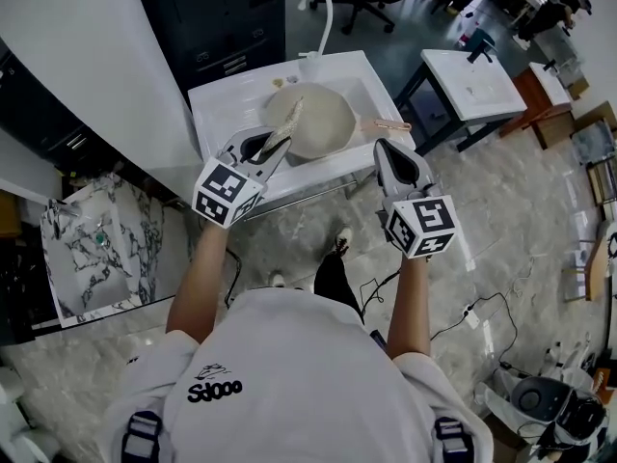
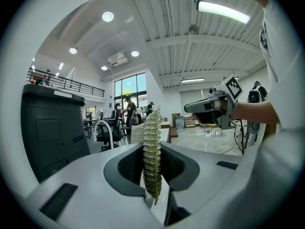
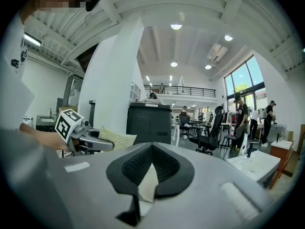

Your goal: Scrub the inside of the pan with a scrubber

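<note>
I see one sink (image 1: pixel 217 99), one pan (image 1: pixel 323 123) lying inside it, handle toward sink's right side. Left claw (image 1: pixel 278 149) over sink's near rim, clamped on one flat scrubber (image 1: pixel 287 123), which sticks out over pan's near edge. Right claw (image 3: pixel 151 149) off sink's near right corner, pressed closed, holding nothing.
</note>
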Demonstrator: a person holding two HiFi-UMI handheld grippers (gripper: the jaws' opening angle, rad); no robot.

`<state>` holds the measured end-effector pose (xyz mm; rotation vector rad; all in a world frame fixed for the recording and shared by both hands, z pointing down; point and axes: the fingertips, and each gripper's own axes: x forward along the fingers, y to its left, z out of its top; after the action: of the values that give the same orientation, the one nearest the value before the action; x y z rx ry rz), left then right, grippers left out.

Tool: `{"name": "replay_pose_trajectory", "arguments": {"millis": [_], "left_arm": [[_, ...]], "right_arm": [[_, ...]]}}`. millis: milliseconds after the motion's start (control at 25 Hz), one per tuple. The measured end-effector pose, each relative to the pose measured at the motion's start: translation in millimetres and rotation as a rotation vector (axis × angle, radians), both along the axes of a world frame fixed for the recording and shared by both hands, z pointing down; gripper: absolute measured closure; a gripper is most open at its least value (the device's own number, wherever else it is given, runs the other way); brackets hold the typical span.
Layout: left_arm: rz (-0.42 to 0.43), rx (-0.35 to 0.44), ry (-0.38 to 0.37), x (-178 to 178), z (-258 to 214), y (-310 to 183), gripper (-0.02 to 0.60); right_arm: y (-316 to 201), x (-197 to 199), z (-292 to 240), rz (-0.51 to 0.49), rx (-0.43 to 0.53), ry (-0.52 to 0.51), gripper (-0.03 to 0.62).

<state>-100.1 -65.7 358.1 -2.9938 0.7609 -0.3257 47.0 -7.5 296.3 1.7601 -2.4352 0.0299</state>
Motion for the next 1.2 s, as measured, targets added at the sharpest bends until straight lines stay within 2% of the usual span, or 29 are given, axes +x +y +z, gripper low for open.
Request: {"name": "replay_pose_trajectory", "arguments": {"millis": [320, 840, 1200], "left_arm": [[-0.055, -0.005, -0.018, 23, 4, -38, 0.515], [-0.188, -0.064, -0.079, 77, 35, -122, 0.515], [-0.265, -0.118, -0.188, 106, 80, -166, 0.515]], "right_arm": [[-48, 24, 4, -0.053, 0.0, -0.009, 0.585], [-141, 82, 33, -0.167, -0.055, -0.006, 0.585], [-183, 107, 57, -0.271, -0.114, -0.011, 0.585]]}}
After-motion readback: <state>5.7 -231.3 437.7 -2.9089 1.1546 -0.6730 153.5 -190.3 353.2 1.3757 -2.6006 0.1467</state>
